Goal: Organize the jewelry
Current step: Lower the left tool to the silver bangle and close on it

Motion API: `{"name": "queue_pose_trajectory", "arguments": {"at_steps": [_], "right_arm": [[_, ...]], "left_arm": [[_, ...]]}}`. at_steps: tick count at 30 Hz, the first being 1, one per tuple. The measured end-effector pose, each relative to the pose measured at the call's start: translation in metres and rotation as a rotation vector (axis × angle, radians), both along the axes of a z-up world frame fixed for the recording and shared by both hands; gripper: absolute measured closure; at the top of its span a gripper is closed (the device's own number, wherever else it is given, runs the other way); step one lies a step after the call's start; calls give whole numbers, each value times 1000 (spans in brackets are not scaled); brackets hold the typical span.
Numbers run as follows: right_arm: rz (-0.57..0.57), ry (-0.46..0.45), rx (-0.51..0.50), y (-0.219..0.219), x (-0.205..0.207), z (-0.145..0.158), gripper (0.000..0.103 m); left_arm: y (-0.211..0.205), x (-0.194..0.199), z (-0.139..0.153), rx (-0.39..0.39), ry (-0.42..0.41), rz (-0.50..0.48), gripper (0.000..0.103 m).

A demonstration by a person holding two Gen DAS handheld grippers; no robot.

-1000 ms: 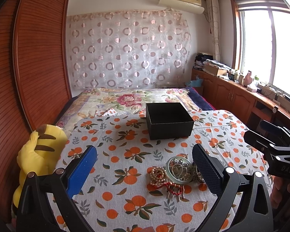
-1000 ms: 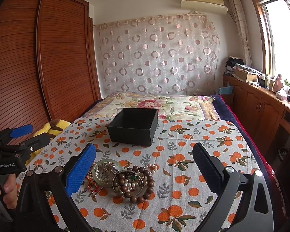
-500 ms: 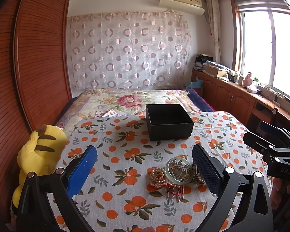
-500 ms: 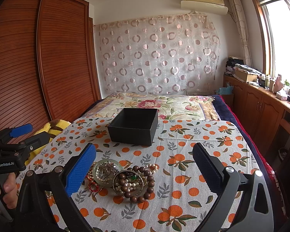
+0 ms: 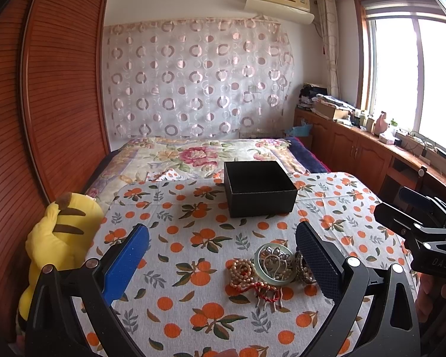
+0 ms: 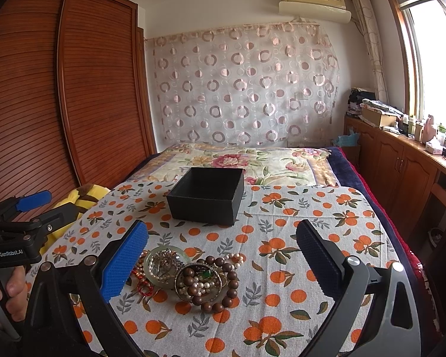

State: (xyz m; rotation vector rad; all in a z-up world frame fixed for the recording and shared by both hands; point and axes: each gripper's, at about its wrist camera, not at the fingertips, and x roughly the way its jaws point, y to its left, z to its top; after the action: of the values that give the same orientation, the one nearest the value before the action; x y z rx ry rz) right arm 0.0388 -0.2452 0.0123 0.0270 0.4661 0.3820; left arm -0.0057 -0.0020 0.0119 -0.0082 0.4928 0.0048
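A pile of jewelry lies on the orange-print cloth: a pale green bangle, cream beads, a red cord. In the right wrist view the pile also shows a dark brown bead bracelet and a metal bangle filled with pearls. An open, empty black box stands on the cloth behind the pile. My left gripper is open and empty, above the cloth just left of the pile. My right gripper is open and empty, with the pile between its fingers, nearer the left one.
A yellow plush toy lies at the bed's left edge beside a wooden wardrobe. A floral quilt covers the far bed. Wooden cabinets with clutter run along the right wall under the window.
Both views have barely shifted. The jewelry and the box have not moved, and both grippers stay open.
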Motion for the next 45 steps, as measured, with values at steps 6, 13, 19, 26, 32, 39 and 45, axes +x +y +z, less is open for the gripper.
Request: {"name": "queue_pose_trajectory", "arguments": {"at_steps": [6, 13, 19, 26, 32, 39, 45], "right_arm": [[0, 0, 0, 0, 0, 1, 2], [0, 0, 0, 0, -1, 1, 2], [-1, 6, -5, -1, 0, -1, 2], [12, 44, -15, -11, -1, -13, 2], [24, 84, -34, -23, 1, -36, 5], [49, 128, -46, -28, 2, -55, 13], [37, 154, -55, -34, 5, -67, 14]], "left_arm": [[0, 0, 0, 1, -1, 1, 8], [2, -2, 2, -2, 0, -1, 8], [-3, -3, 12, -6, 10, -3, 8], [-12, 12, -10, -16, 63, -52, 8], [-23, 23, -27, -34, 105, -120, 8], [-36, 36, -44, -52, 164, -226, 8], [-53, 53, -61, -55, 254, -311, 33]]}}
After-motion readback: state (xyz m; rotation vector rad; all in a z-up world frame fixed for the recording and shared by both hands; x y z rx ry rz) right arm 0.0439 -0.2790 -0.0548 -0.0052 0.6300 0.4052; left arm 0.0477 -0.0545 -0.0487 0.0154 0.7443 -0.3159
